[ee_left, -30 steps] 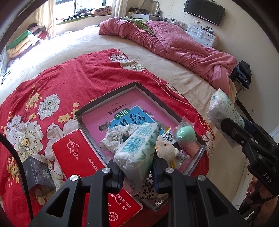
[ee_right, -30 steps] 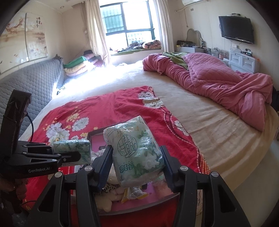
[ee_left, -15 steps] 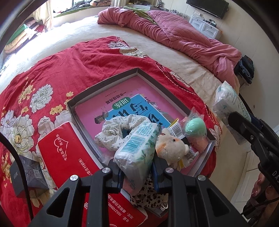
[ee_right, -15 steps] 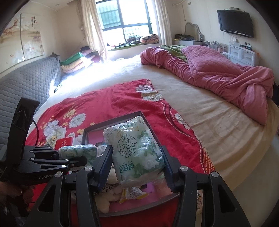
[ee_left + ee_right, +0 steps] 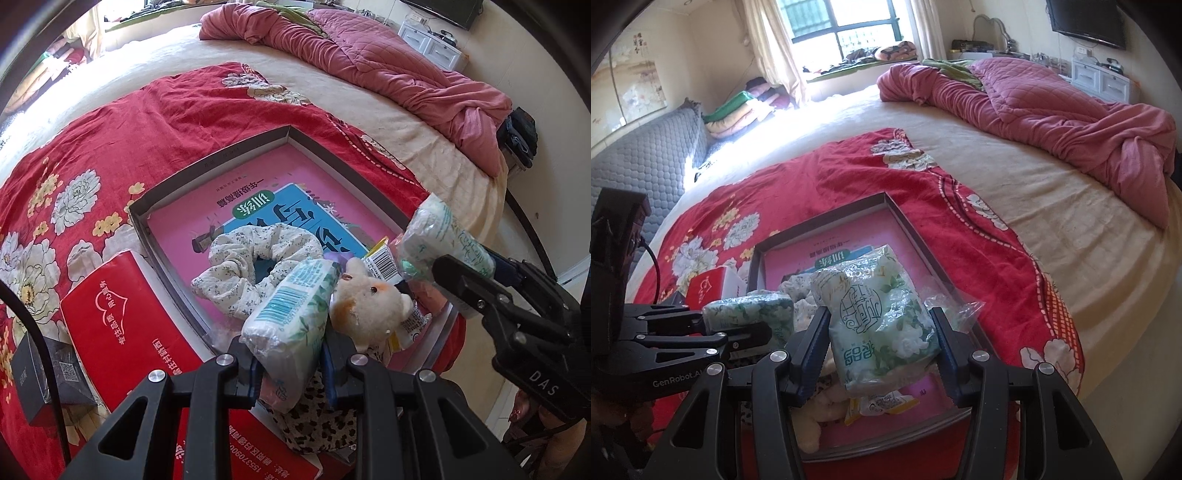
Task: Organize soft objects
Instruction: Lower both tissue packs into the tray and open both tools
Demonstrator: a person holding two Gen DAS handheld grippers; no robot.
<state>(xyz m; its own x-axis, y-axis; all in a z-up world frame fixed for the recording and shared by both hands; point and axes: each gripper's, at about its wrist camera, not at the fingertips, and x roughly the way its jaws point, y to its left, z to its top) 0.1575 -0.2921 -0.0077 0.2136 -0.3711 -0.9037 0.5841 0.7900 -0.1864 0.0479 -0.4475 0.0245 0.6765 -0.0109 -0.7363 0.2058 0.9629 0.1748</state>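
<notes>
The left gripper (image 5: 291, 363) is pinching a small tissue pack (image 5: 291, 314) across its narrow sides, its jaws drawn in close around the plastic wrap, and the pack is sticking out forward and upward from between the fingers, hanging above the near end of the shallow grey box (image 5: 221, 158) that is lying just ahead. The right gripper (image 5: 881, 354) is doing the same with a second tissue pack (image 5: 879, 317), a fatter one printed with white flowers, its jaws standing wider and pressing into the long flanks so that the wrap is bulging between them; this pack too is hovering over the near part of the box, with the left gripper sitting close to its left. Beneath and ahead of the left gripper, inside the box, a floral scrunchie (image 5: 255, 266) is lying on a pink workbook (image 5: 236, 218), and a small plush toy (image 5: 369, 306) is resting just to the right of the held pack. Left of that gripper, outside the box, a red tissue box (image 5: 122, 317) is lying on the red floral bedspread (image 5: 147, 122). Both packs are looking light and squashy, with slick film that is likely to slide under a weak pinch, so gripping across the middle of the bulk, as both are doing, seems the safest hold; squeezing harder risks little beyond crumpling the tissues inside.
</notes>
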